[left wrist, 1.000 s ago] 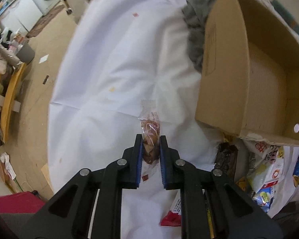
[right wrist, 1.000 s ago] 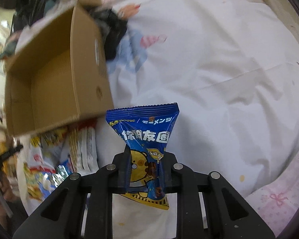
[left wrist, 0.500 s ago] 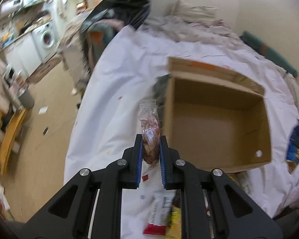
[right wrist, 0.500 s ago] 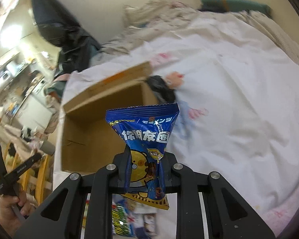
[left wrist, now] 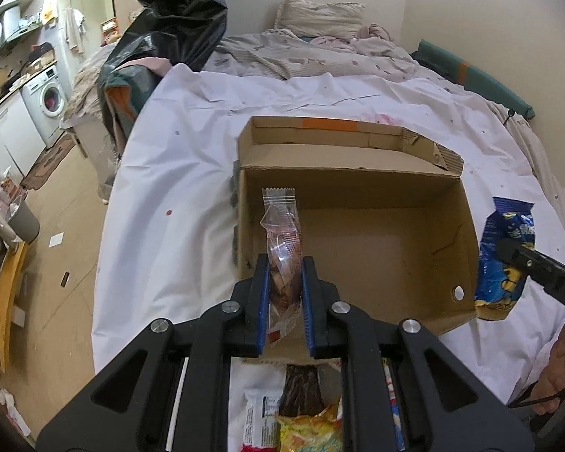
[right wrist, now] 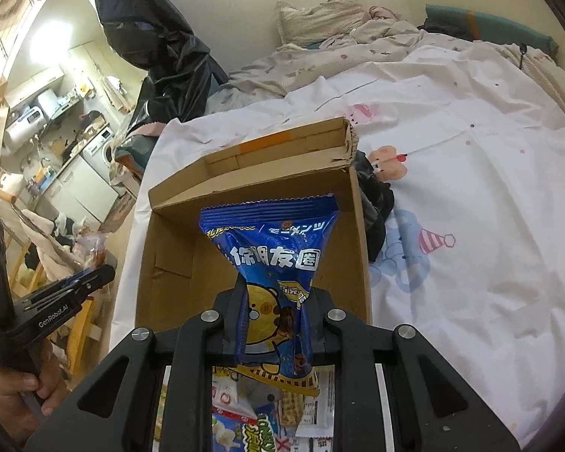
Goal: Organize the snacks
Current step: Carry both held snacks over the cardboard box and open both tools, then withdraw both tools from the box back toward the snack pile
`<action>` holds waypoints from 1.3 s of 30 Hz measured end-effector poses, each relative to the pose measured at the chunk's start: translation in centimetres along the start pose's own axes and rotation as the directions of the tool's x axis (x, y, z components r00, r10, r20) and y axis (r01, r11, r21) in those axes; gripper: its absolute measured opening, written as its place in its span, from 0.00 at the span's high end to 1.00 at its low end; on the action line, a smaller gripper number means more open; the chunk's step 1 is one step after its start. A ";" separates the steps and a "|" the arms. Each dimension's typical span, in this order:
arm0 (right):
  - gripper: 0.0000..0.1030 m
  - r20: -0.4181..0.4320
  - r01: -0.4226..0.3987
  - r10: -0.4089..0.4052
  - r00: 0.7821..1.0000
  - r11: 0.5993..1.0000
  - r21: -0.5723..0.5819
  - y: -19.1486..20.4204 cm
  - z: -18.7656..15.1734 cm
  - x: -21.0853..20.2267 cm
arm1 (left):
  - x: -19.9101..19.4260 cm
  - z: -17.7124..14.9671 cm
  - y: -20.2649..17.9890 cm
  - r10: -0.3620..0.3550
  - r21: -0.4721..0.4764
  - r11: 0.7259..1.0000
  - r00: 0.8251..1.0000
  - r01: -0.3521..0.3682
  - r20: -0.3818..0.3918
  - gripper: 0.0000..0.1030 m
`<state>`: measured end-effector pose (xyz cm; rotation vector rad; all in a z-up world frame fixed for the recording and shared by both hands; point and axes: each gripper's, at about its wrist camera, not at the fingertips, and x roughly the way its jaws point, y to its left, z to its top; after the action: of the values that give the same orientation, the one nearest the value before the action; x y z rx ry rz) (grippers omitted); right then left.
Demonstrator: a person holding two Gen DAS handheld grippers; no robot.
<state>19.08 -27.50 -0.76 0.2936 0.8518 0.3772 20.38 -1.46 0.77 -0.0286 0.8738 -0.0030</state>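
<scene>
An open, empty cardboard box (left wrist: 376,241) (right wrist: 169,263) lies on a white bedsheet. My left gripper (left wrist: 285,282) is shut on a small clear packet of brown snacks (left wrist: 282,237), held upright over the box's near left corner. My right gripper (right wrist: 278,301) is shut on a blue snack bag with a yellow cartoon figure (right wrist: 275,263), raised over the box's near edge. In the left wrist view that blue bag (left wrist: 503,260) hangs just right of the box. In the right wrist view the left gripper (right wrist: 75,282) shows at the far left.
A pile of loose snack packets (left wrist: 301,414) (right wrist: 252,414) lies on the sheet in front of the box. Dark cloth (right wrist: 376,207) sits against the box's right wall. Pillows and rumpled bedding (left wrist: 320,37) lie beyond. A black bag (left wrist: 169,11) and wooden floor (left wrist: 56,248) are left.
Both grippers have risen and tilted up with their packets. The box, earlier seen close from the side, now lies open in front of and below both.
</scene>
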 end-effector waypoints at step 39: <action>0.23 -0.062 0.015 -0.015 0.998 1.000 -0.012 1.2 0.3 5.4 | 3.6 -0.2 -1.8 -0.094 0.022 0.995 0.996 0.094 -0.001 0.17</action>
<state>22.29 -24.07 -3.76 0.2652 0.9121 0.3789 22.57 -3.34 -2.10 -0.0487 0.8719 -0.1006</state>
